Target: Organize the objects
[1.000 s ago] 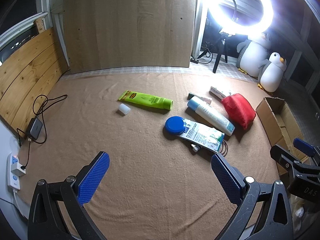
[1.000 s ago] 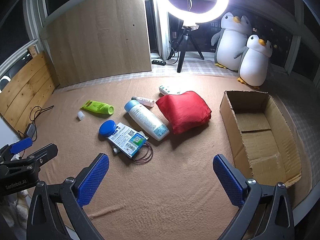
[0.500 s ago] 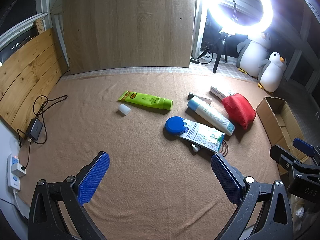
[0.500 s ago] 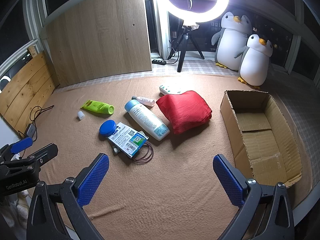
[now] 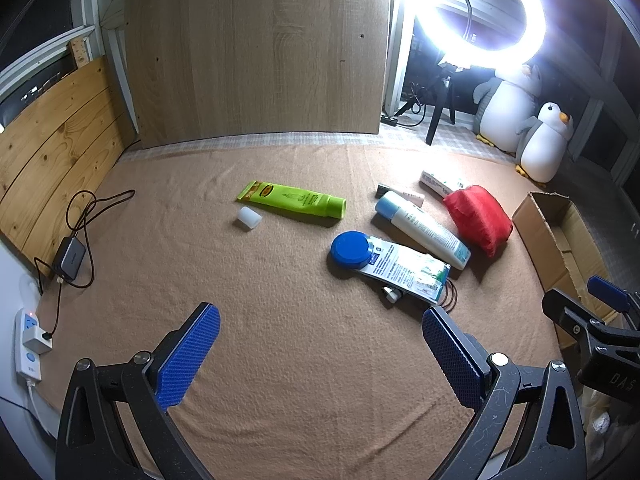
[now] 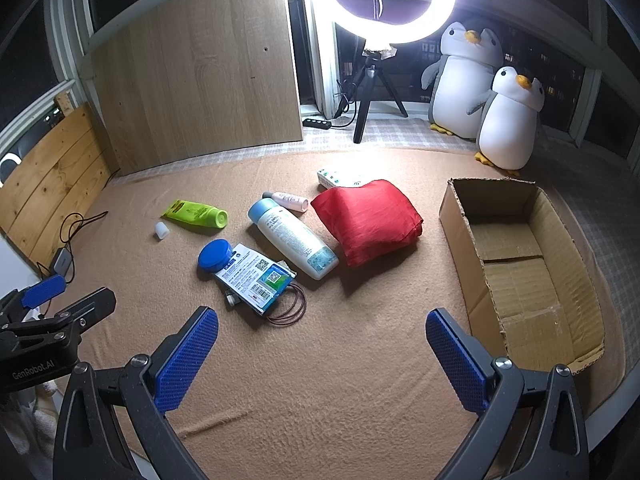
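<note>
On the tan blanket lie a green tube [image 5: 294,199] [image 6: 196,213], a small white cap [image 5: 249,217] [image 6: 161,230], a blue round lid [image 5: 350,249] [image 6: 215,255], a printed packet [image 5: 406,269] [image 6: 256,276], a white bottle with a blue cap [image 5: 423,229] [image 6: 295,237], a small pink tube [image 6: 289,201], a red pouch [image 5: 478,219] [image 6: 368,221] and hair ties [image 6: 289,305]. An open cardboard box [image 6: 520,258] [image 5: 560,236] stands at the right. My left gripper [image 5: 320,354] and right gripper [image 6: 322,354] are both open and empty, held above the near blanket.
A ring light on a tripod [image 6: 372,80] and two plush penguins [image 6: 508,120] stand at the back. A wooden board [image 5: 256,56] leans behind. A power strip [image 5: 28,340], adapter [image 5: 70,258] and cable lie at the left edge.
</note>
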`<state>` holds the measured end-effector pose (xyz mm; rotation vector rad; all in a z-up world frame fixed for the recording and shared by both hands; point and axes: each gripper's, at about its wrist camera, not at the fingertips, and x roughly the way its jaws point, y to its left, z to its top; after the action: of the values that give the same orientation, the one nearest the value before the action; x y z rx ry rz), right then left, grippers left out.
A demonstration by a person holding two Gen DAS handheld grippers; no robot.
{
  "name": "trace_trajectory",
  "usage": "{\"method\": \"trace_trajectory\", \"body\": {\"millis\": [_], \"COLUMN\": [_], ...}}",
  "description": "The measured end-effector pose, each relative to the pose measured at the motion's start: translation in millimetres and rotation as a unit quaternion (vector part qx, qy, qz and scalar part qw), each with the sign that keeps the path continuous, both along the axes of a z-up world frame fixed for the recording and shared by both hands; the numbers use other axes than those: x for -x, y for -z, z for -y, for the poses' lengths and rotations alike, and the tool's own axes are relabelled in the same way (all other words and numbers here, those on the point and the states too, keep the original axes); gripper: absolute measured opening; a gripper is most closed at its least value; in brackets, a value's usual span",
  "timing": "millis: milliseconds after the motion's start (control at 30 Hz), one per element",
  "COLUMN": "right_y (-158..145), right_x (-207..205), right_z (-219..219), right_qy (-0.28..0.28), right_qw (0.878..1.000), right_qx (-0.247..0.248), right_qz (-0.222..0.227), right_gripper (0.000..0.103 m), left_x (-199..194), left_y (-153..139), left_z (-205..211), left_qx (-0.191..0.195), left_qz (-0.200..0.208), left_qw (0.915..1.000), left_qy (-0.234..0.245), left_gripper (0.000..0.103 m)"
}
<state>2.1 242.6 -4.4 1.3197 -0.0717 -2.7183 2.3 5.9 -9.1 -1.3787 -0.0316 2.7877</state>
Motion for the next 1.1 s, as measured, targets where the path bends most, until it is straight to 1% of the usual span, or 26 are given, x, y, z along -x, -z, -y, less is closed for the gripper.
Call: {"method": "trace_trajectory", "body": {"millis": [533, 967, 1100], "right_y": [7.6, 15.5, 18.4], "right_x": [1.7, 1.2, 1.0], "right_z": [-4.7, -12.2, -16.9], "right_qy": [0.000, 0.007, 0.013], "right_qw": [1.000, 1.000, 0.999], "right_qx": [0.008, 0.010, 0.009], "right_qz": [0.012, 0.026, 0.031], "right_gripper": [0.102, 0.102, 0.102], "left_x": [5.3, 41.2, 54.3], "left_y": [14.9, 39.2, 48.4], "left_z": [5.4, 0.8, -1.0], "left_qx": [0.007, 0.015, 0.004], "left_qz": [0.011, 0.028, 0.035], "left_qw": [0.9999, 0.9995, 0.9994], "left_qy": [-0.003, 0.005, 0.005], "left_gripper": [0.103, 0.103, 0.103]}}
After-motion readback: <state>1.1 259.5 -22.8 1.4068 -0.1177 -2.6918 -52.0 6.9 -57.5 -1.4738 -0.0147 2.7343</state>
